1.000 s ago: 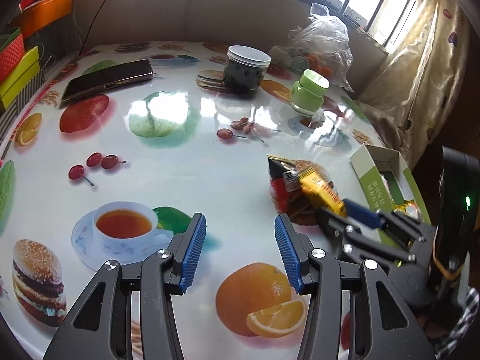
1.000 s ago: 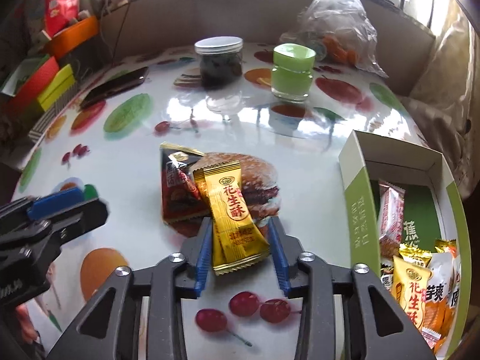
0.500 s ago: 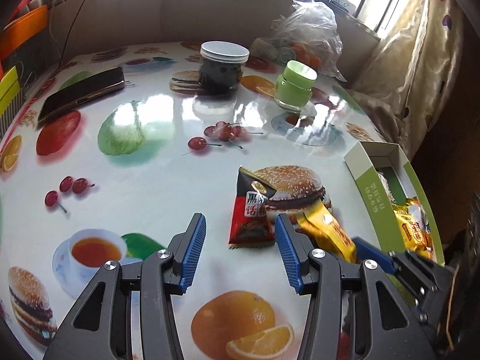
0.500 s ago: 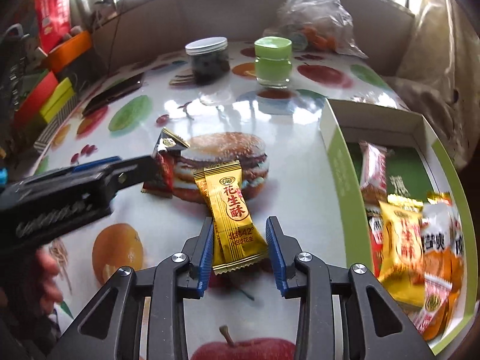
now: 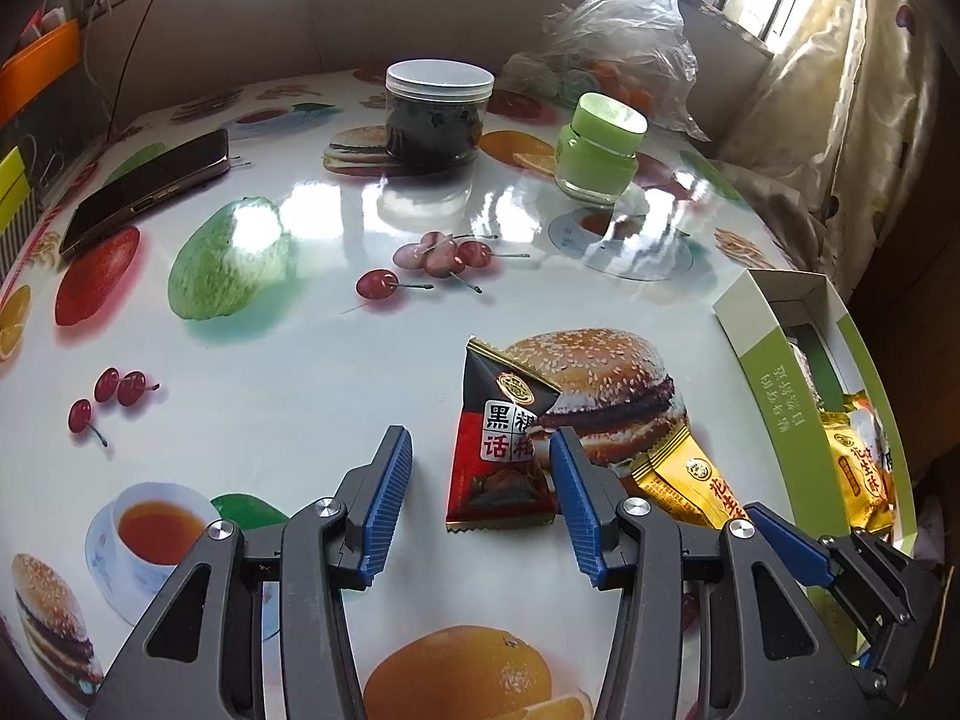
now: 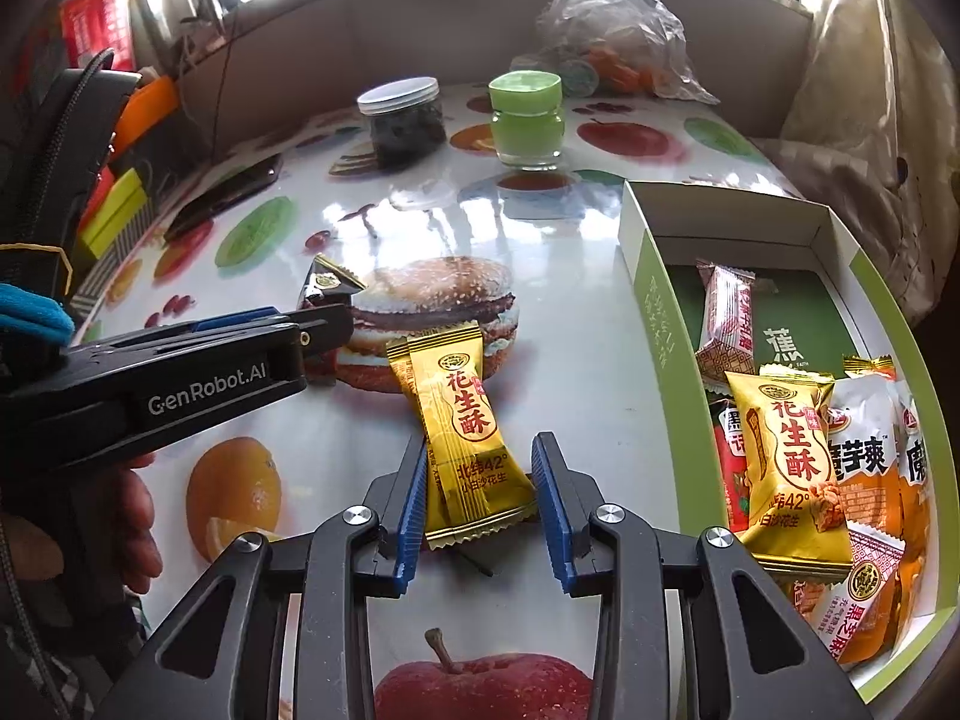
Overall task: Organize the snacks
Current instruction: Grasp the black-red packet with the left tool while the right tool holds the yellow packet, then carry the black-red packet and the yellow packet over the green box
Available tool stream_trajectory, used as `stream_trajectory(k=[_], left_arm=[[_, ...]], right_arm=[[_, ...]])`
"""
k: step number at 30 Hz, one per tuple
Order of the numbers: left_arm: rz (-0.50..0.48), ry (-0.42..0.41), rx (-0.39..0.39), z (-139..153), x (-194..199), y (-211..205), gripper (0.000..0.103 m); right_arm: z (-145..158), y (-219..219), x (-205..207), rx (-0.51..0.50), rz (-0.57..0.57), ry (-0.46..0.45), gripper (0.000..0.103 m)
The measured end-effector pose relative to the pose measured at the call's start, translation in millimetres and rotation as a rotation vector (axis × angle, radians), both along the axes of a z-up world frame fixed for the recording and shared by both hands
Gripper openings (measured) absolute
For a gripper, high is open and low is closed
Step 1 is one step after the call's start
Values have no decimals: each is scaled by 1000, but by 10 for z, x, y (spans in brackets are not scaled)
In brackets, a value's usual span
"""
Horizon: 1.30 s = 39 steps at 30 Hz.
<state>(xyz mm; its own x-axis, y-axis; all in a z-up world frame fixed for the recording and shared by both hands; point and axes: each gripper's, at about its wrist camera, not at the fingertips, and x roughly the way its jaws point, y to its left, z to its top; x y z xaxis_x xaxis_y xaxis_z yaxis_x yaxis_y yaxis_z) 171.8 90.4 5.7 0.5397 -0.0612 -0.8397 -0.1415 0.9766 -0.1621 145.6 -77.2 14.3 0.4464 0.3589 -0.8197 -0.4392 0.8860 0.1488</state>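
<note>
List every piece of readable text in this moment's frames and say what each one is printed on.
"GenRobot.AI": side of the left claw.
"花生酥" and "北纬42°": yellow packet between the right claw fingers.
"花生酥": yellow packet in the box.
"蕉": green box floor.
"黑" and "话": red-black packet, rest hidden.
Green print on the box's outer wall, the pink packet and the orange-white packets: too blurred or cut off.
</note>
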Motion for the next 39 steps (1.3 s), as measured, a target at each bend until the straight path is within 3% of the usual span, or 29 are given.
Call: stream_trajectory(k=[4,8,12,25,39], left_arm=[[0,-3,15,-7,-2,-14,48],[9,-1,34,-6,-7,-18,32],[11,0,44,-4,-23,-9,28],[3,-4,42,32,-139,-42,26],[-8,-61,34,284,-398,-118,26]], right_arm=[[0,3,-2,1,-1,0,33],[-1,-4,0,2,-2,0,33],[5,-19,-3,3,-7,1,33],[40,-48,-52,9,-10,-15,32],[217,-178,-257,32,-27,-59,32]])
